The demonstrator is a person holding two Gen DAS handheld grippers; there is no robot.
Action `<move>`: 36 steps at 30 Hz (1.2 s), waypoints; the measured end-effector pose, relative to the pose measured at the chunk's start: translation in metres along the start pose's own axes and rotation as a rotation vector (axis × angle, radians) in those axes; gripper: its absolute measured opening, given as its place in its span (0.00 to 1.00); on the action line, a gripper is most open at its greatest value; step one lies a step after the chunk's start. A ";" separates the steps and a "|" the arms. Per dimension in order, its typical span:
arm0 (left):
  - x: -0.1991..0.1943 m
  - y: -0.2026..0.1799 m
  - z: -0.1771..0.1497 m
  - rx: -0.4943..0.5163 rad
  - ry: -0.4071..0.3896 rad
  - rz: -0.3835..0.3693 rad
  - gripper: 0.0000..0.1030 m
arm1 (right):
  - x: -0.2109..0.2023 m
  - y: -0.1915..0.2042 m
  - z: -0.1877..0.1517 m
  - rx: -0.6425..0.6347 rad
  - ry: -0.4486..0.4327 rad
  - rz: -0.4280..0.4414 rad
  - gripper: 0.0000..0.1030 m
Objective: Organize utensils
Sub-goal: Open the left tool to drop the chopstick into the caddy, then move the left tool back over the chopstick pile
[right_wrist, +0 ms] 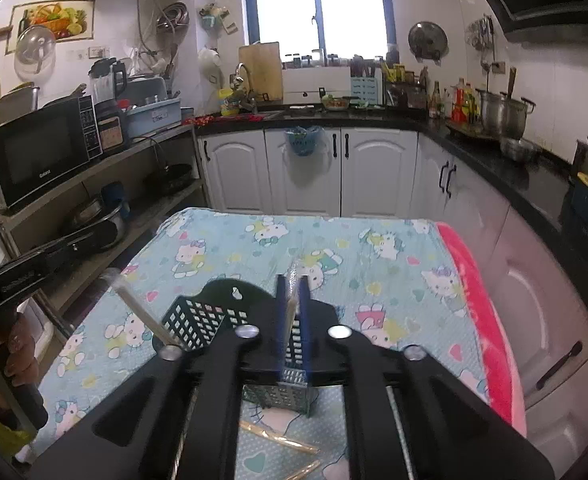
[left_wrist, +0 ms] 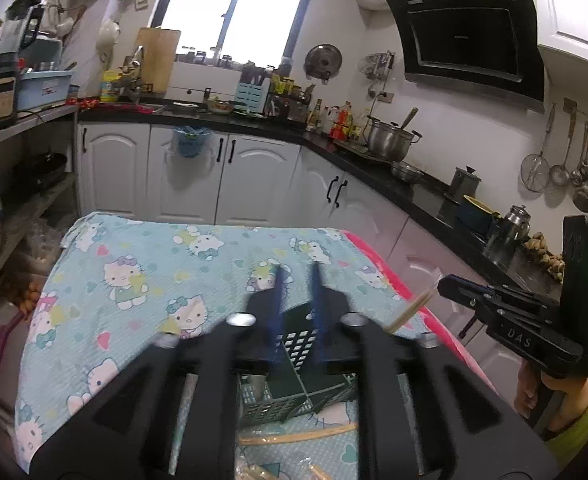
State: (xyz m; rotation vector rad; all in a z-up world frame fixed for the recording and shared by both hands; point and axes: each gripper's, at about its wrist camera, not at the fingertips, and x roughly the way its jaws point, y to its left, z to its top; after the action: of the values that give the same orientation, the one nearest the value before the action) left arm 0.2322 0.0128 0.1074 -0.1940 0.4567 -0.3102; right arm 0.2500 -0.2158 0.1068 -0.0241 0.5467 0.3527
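Observation:
A dark green perforated utensil basket (left_wrist: 294,384) (right_wrist: 197,320) stands on the table below both grippers. My left gripper (left_wrist: 297,270) hangs over it, open, with only cloth showing between its blue fingers. In the right wrist view it (right_wrist: 97,236) sits at the left, and a wrapped pair of chopsticks (right_wrist: 141,312) leans out of the basket just under it. My right gripper (right_wrist: 292,280) is open, and another wrapped pair of chopsticks (right_wrist: 290,308) (left_wrist: 410,312) stands loosely between its fingers, pointing down at the basket. More wrapped chopsticks (left_wrist: 298,436) (right_wrist: 277,438) lie on the cloth nearer me.
The table wears a light blue cartoon-cat cloth (left_wrist: 133,280) (right_wrist: 374,264) with a pink edge (right_wrist: 490,320) on the right. White cabinets and a black counter (left_wrist: 414,196) run behind and to the right. A shelf with a microwave (right_wrist: 41,152) stands left. A person's hand (right_wrist: 17,352) holds the left gripper.

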 end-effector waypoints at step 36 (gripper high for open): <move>-0.094 0.018 -0.048 -0.092 -0.036 0.109 0.90 | -0.075 0.006 -0.050 -0.004 -0.060 -0.001 0.70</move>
State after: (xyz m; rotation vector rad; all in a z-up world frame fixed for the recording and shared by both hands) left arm 0.1342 0.0552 0.0981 -0.2632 0.4442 -0.1789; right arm 0.1636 -0.2401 0.1030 -0.0178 0.4862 0.3523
